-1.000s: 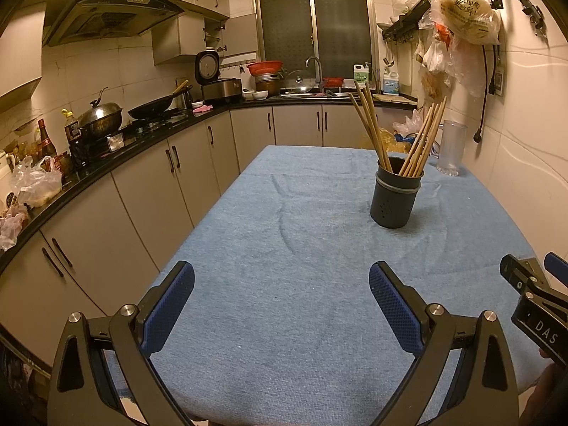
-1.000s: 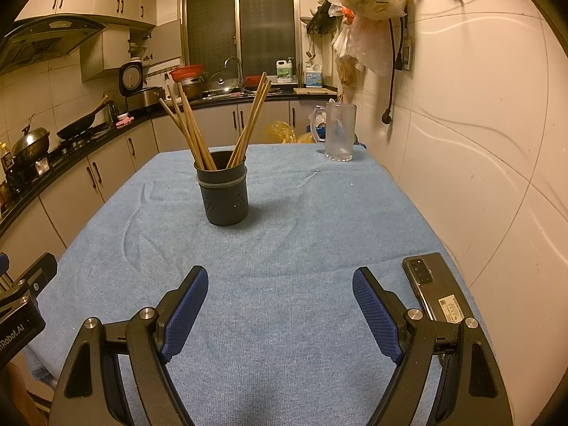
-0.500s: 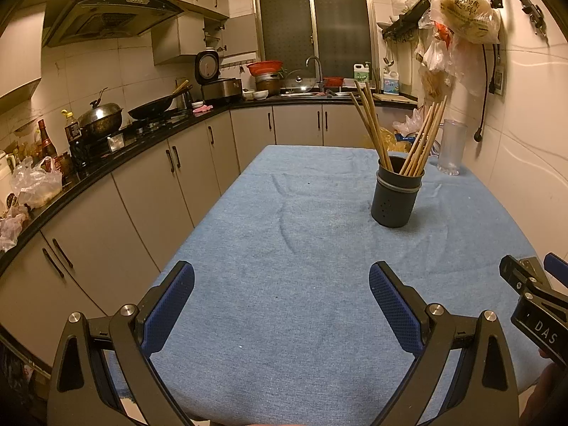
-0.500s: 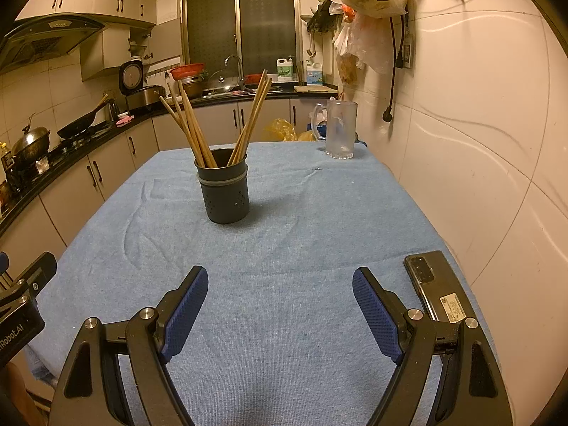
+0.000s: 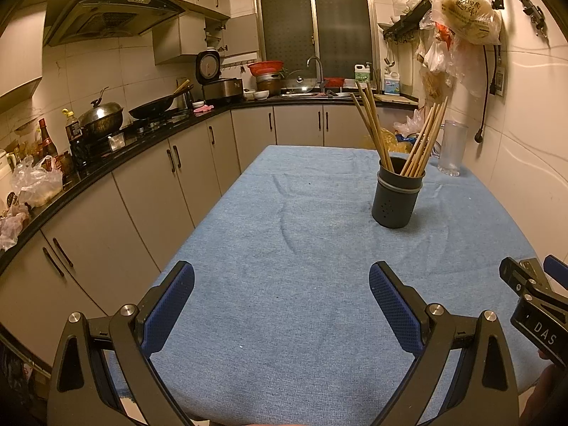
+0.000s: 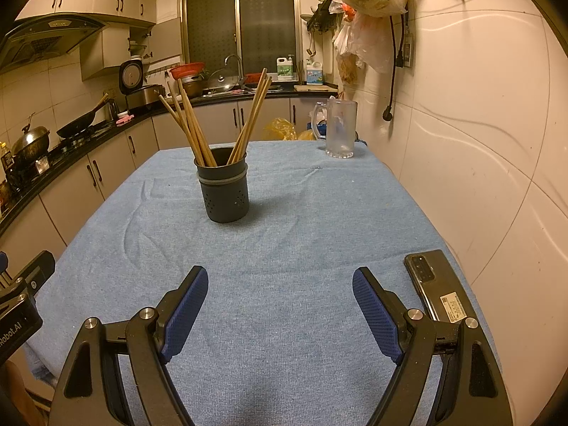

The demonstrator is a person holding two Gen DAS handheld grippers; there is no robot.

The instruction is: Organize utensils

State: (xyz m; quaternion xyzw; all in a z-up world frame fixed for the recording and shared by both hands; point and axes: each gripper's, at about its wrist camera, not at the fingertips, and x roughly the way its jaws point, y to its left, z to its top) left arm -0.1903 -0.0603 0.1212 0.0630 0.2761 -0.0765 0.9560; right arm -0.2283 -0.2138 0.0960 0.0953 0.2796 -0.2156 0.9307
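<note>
A dark grey utensil holder [image 5: 397,197] stands upright on the blue tablecloth [image 5: 301,234]; it also shows in the right wrist view [image 6: 224,191]. Several wooden chopsticks [image 5: 372,124] lean out of it in two bunches, left and right [image 6: 254,113]. My left gripper [image 5: 282,293] is open and empty, low over the near part of the table, well short of the holder. My right gripper [image 6: 280,298] is open and empty too, also near the front edge. The body of the right gripper shows at the right edge of the left wrist view [image 5: 532,305].
A clear glass mug [image 6: 339,129] stands at the far right of the table by the wall. A phone [image 6: 438,289] lies face down by my right finger. Kitchen counter with pots [image 5: 103,117] runs along the left; the tiled wall [image 6: 479,142] bounds the right.
Both grippers have drawn back slightly toward the front edge; the holder looks a touch farther. Both stay open and empty.
</note>
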